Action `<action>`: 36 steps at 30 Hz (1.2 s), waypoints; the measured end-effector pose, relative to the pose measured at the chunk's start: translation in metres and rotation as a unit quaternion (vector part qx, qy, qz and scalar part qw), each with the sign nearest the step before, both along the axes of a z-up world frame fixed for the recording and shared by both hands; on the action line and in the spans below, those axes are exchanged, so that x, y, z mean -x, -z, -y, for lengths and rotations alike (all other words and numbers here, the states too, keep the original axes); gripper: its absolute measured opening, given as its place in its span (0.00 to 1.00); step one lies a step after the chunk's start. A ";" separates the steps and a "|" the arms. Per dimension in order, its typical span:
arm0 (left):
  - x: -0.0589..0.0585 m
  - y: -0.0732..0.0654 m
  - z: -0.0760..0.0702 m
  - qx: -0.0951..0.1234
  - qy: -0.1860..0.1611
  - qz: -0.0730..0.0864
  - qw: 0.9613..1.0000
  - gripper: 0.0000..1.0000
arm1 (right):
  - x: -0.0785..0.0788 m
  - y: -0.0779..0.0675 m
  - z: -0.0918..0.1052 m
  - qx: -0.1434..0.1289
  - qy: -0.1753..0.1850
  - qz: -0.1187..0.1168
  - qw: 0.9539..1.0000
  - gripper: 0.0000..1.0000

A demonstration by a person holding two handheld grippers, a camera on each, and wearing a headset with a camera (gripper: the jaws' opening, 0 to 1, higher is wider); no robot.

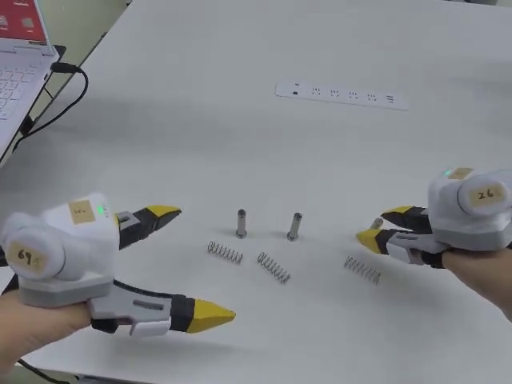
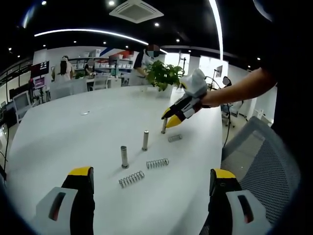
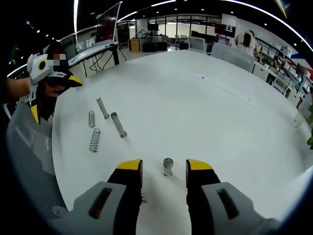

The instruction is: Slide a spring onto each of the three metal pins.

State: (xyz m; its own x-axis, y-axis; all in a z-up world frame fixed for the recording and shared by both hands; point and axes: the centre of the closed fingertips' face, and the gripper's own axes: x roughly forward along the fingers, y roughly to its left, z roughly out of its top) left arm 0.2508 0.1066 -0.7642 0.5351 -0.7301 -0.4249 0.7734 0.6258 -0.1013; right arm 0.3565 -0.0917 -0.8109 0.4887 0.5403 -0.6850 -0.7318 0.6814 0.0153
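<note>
The right gripper [image 3: 165,166], jaws parted astride the pin [image 3: 167,168] at its 12 o'clock, seemingly not touching, may topple it by closing off-centre; the left gripper [image 1: 202,264] gapes empty.

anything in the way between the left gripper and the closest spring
Nothing visible. The left gripper is wide open, and the nearest small coiled metal spring lies on bare white table just ahead of its yellow-tipped fingers. The upright grey metal pins stand beyond the spring, out of the path.
</note>
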 end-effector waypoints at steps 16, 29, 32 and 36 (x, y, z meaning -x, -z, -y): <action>0.000 -0.003 0.004 0.003 0.001 0.003 1.000 0.97 | 0.006 -0.007 0.002 -0.013 0.013 0.009 1.000 0.57; -0.002 -0.004 0.007 0.003 0.002 0.006 1.000 0.97 | 0.004 -0.018 0.012 -0.029 0.035 0.028 0.999 0.76; -0.003 -0.005 0.006 0.003 0.002 0.007 1.000 0.97 | 0.005 -0.023 0.014 -0.035 0.039 0.034 0.998 0.78; -0.005 -0.006 0.007 0.003 0.003 0.009 1.000 0.97 | 0.007 -0.026 0.015 -0.042 0.045 0.036 0.997 0.81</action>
